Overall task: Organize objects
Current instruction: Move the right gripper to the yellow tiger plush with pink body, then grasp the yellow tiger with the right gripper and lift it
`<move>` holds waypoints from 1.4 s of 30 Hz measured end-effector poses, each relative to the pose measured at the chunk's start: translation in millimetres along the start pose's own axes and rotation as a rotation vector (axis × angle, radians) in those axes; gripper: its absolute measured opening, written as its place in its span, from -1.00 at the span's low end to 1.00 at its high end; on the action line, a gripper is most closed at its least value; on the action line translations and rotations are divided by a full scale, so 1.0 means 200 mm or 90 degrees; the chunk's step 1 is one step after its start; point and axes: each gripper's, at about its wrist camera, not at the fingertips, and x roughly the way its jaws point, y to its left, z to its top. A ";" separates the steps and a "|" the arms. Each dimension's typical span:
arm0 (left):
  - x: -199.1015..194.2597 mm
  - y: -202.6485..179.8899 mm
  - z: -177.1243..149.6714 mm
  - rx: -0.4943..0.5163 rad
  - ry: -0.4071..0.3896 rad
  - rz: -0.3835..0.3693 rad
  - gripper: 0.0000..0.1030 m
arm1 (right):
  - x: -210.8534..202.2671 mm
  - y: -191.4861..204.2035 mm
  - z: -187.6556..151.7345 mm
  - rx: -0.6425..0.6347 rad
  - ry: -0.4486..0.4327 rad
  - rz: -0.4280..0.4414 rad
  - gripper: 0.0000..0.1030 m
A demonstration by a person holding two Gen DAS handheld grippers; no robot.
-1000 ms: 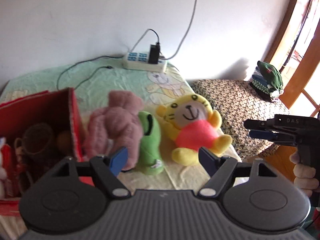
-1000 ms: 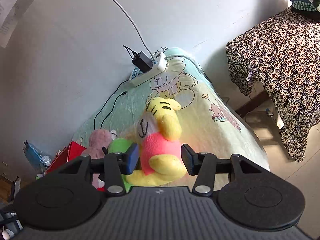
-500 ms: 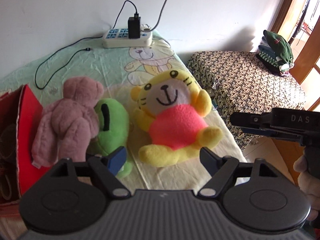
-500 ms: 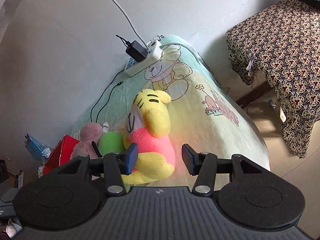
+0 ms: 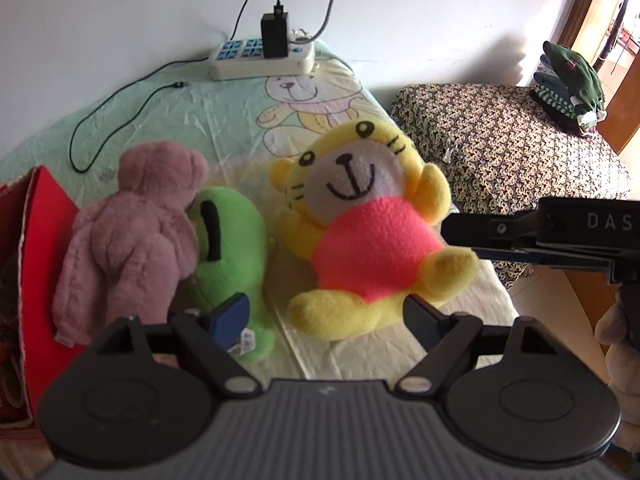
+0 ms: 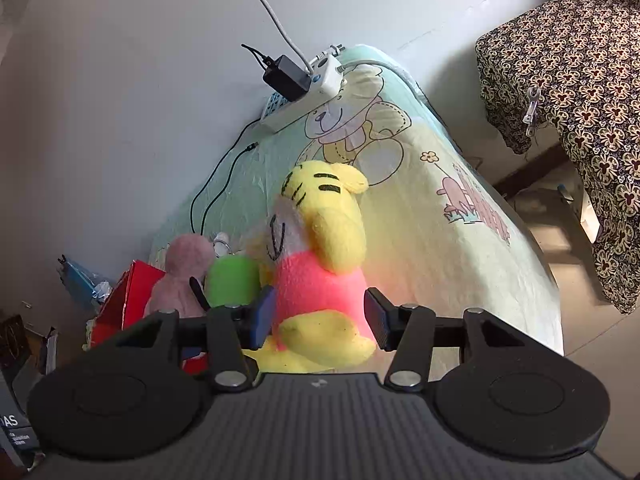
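A yellow tiger plush (image 5: 368, 232) with a pink belly sits on the pale cartoon bedsheet (image 5: 224, 120). To its left a green plush (image 5: 228, 248) and a mauve plush (image 5: 132, 232) lean toward a red box (image 5: 40, 260). My left gripper (image 5: 324, 316) hovers over the tiger's feet; its jaws are opening and nothing is pressed between them. My right gripper (image 5: 452, 228) reaches in from the right, its tip close to the tiger's arm. In the right wrist view, the right gripper (image 6: 320, 318) is open and frames the tiger (image 6: 320, 280) on both sides.
A white power strip (image 5: 262, 56) with a black charger and cables lies by the wall. Right of the bed stands a table under a patterned cloth (image 5: 500, 140) with folded clothes (image 5: 568, 80). The sheet drops off at the bed's right edge (image 6: 520, 280).
My left gripper swung right from the red box toward the tiger, came lower, and its jaws widened. My right gripper edged closer to the tiger.
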 end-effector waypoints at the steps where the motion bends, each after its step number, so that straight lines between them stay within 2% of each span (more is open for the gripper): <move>1: 0.01 0.00 0.00 -0.001 0.004 -0.001 0.65 | 0.00 0.01 0.00 -0.002 0.004 0.000 0.03; 6: 0.05 0.00 -0.01 -0.001 0.017 -0.012 0.65 | 0.02 0.02 -0.01 -0.023 0.006 -0.021 0.03; 16: 0.13 -0.01 -0.03 -0.009 0.044 -0.036 0.64 | 0.08 -0.01 -0.01 0.006 0.016 -0.030 0.07; 22: 0.21 0.01 -0.04 -0.028 0.070 -0.073 0.64 | 0.17 -0.04 0.00 0.020 0.026 -0.051 0.10; 27: 0.28 0.05 -0.04 -0.049 0.094 -0.084 0.58 | 0.27 -0.05 0.02 0.039 0.047 -0.015 0.16; 31: 0.29 0.06 -0.04 -0.049 0.098 -0.080 0.44 | 0.32 -0.03 0.01 0.046 0.063 0.013 -0.04; 35: 0.26 0.09 -0.06 -0.043 0.091 -0.092 0.41 | 0.27 0.01 0.00 0.016 0.065 0.020 -0.19; 42: 0.14 0.05 -0.27 0.009 0.119 -0.144 0.41 | 0.16 0.03 -0.14 0.003 0.120 0.022 -0.21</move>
